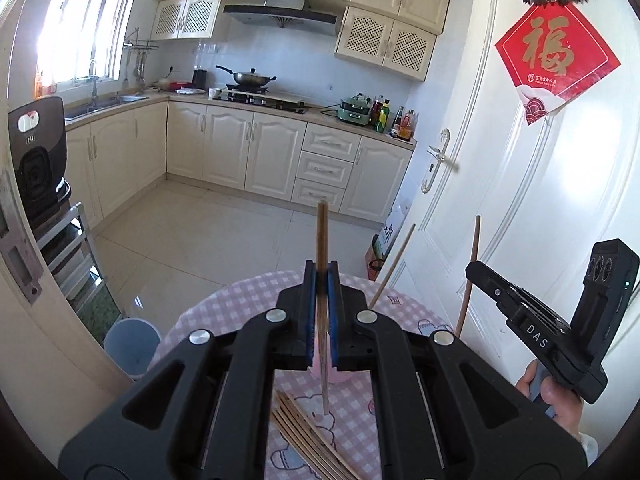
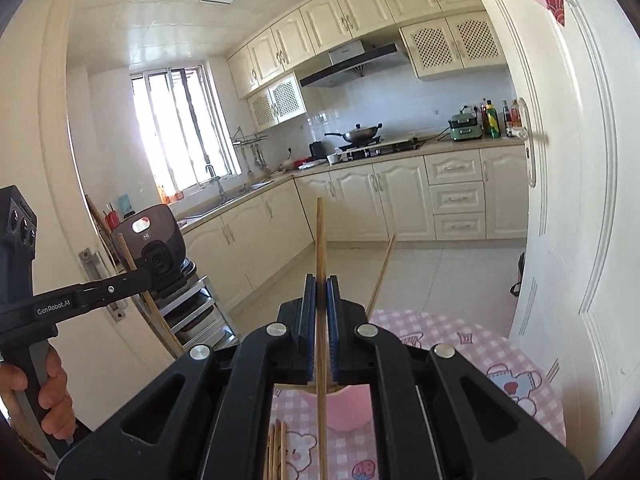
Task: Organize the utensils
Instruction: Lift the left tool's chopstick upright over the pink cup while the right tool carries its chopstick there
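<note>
My left gripper is shut on a wooden chopstick held upright above the round table with a pink checked cloth. My right gripper is shut on another chopstick, also upright. The right gripper shows at the right of the left wrist view, its chopstick standing through it. The left gripper shows at the left of the right wrist view. A pink cup stands under the grippers with one chopstick leaning in it. Several loose chopsticks lie on the cloth.
A white door with a red paper sign stands close on the right. A grey bin stands on the floor left of the table. A metal rack with a black appliance on top is at the left. Kitchen cabinets line the far wall.
</note>
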The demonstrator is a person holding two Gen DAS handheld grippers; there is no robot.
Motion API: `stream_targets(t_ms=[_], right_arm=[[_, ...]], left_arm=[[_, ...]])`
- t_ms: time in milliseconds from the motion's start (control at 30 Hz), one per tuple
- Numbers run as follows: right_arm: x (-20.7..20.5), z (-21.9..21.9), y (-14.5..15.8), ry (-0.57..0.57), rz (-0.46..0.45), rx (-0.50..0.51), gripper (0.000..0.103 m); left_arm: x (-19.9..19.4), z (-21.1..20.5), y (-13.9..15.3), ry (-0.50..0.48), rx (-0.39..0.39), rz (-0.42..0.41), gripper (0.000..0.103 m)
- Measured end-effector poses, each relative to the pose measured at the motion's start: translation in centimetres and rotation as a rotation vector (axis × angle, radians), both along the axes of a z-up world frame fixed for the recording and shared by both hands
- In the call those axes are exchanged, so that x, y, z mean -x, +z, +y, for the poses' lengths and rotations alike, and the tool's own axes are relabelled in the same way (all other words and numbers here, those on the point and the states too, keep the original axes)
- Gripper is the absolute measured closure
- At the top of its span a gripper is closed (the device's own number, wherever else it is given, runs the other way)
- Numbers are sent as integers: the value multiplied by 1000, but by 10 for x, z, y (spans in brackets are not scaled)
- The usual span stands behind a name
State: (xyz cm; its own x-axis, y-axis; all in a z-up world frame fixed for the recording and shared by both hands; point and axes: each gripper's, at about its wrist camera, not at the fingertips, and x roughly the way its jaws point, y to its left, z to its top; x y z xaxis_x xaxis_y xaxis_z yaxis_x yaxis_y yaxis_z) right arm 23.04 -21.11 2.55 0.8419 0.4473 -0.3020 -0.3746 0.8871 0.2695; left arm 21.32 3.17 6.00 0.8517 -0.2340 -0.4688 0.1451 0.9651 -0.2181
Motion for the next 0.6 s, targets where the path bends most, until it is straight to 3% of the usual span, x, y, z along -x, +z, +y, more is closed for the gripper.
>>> stream_targets(t_ms=[333,600], right_arm=[[-31,14,18,-27,-116,6,99],[-47,28,16,-27,-197,-6,99]], left_arm=[[-17,-14,44,-12,-38,-154,98],[-38,-14,36,-75,55,-211,98]])
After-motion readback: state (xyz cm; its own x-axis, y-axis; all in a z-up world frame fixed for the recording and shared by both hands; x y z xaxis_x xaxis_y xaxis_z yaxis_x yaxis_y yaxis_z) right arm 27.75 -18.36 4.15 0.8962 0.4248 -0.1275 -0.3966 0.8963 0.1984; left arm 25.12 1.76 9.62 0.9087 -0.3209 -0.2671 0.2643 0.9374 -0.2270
